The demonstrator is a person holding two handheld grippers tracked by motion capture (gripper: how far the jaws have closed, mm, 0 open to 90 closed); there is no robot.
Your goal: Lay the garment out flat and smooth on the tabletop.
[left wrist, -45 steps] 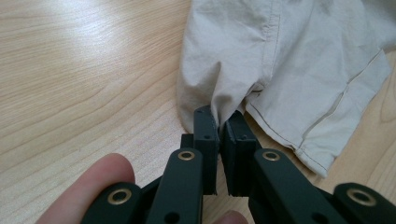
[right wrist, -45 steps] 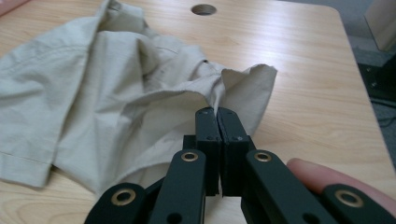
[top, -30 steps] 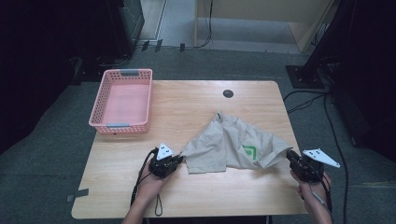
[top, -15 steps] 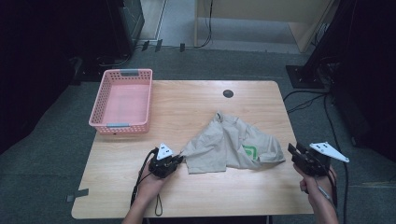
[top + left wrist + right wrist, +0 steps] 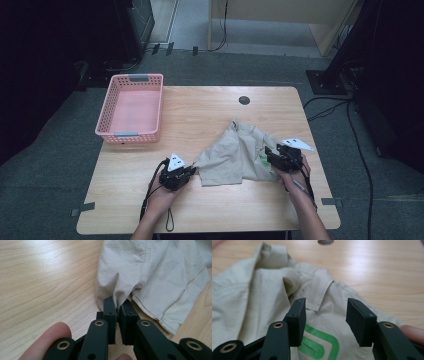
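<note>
Wooden table (image 5: 210, 107), left claw (image 5: 117, 311) pinching shirt (image 5: 155, 272)

The left tool (image 5: 187, 171) is black, topped by a pale grey three-cornered plate, and a thin black cable loops back from it along the bare forearm. The right tool (image 5: 273, 154) is built the same, with its own grey plate and a black cable. Seen close, each has flat black arms with brass-ringed pivots, small screw holes, and blocky black ribbed pads (image 5: 298, 315).
</note>
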